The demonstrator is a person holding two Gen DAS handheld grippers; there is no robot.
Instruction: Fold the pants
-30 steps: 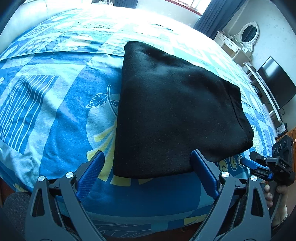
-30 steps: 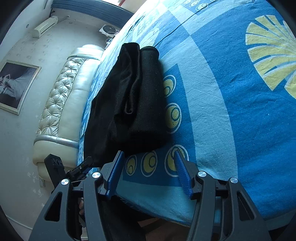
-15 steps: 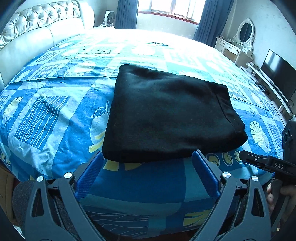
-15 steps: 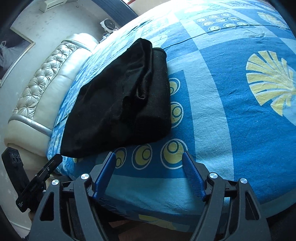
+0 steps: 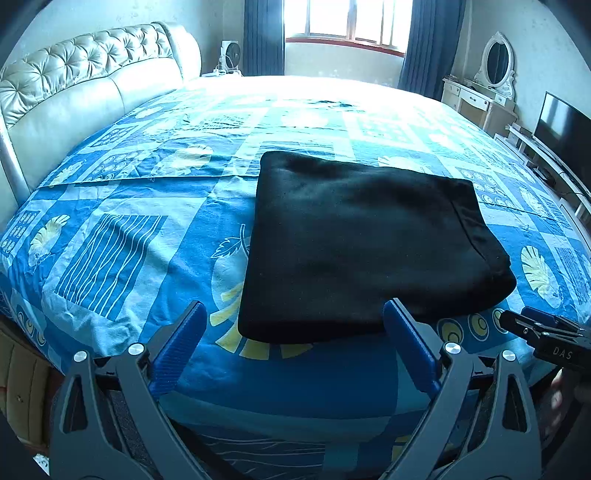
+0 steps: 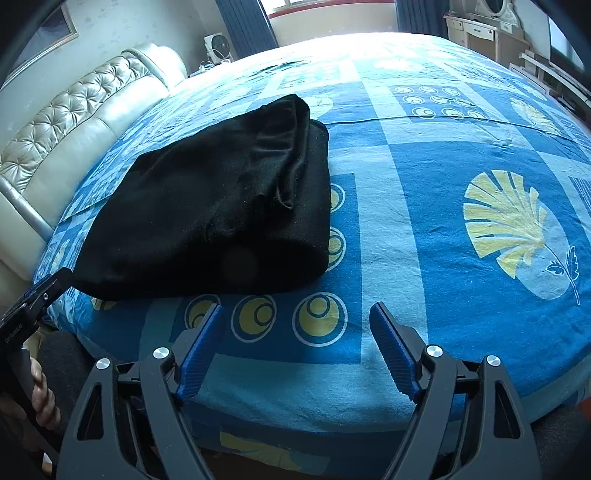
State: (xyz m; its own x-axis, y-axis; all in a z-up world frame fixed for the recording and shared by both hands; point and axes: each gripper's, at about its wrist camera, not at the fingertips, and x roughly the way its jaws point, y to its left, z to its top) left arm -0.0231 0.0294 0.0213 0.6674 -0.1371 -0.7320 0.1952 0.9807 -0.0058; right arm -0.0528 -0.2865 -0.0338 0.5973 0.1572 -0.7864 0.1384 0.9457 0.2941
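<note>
The black pants (image 5: 365, 243) lie folded into a thick rectangle on the blue patterned bed sheet (image 5: 110, 243), near the bed's front edge. They also show in the right wrist view (image 6: 221, 206), with stacked layers at their right side. My left gripper (image 5: 293, 314) is open and empty, just short of the pants' near edge. My right gripper (image 6: 295, 314) is open and empty, over the sheet to the right of the pants. The right gripper also shows in the left wrist view (image 5: 543, 332).
A tufted cream headboard (image 5: 74, 92) runs along the left side. A window with dark curtains (image 5: 343, 22) is at the back. A white dresser with mirror (image 5: 491, 85) and a TV (image 5: 565, 125) stand at the right. A fan (image 6: 218, 46) stands behind the bed.
Both grippers have pulled back and lifted away from the pants, so more of the bed and room shows. The pants have stayed in place.
</note>
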